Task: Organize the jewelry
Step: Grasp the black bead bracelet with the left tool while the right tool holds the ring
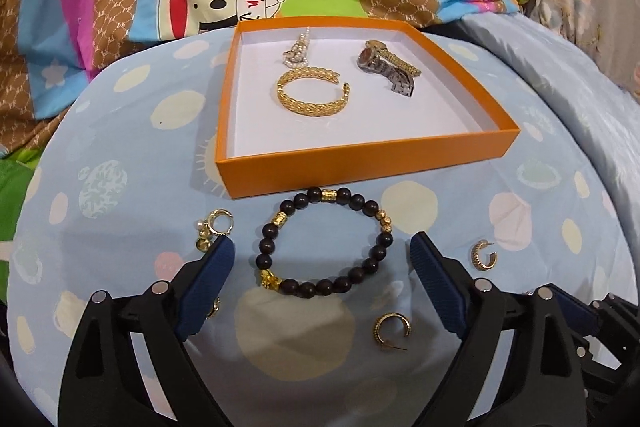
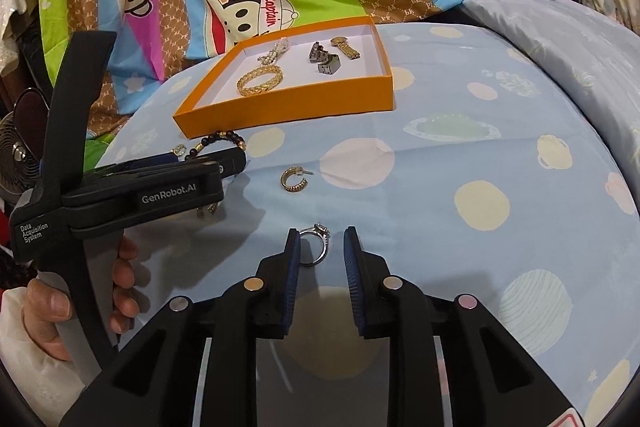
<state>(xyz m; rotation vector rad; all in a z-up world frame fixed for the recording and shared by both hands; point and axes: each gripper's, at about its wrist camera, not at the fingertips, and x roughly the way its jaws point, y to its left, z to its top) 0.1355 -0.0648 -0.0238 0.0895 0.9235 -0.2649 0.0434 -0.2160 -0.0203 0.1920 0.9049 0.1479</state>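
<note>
I see the bed [image 1: 520,247] under its dotted blue sheet, with the orange box [image 1: 360,163] already holding a gold bangle [image 1: 312,93], a watch [image 1: 384,65] and what looks like a pearl piece. My left gripper [image 1: 322,253] has its jaws spread wide around the dark beaded bracelet [image 1: 324,239], not pressing it; closing comes next. My right gripper [image 2: 322,247] has its jaws parted, loosely bracketing the silver ring [image 2: 318,247]. Two gold hoop earrings [image 1: 484,255] lie loose nearby.

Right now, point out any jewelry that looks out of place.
Several pieces lie outside the orange box on the sheet: the dark beaded bracelet, hoop earrings, a pearl charm and the silver ring.
</note>
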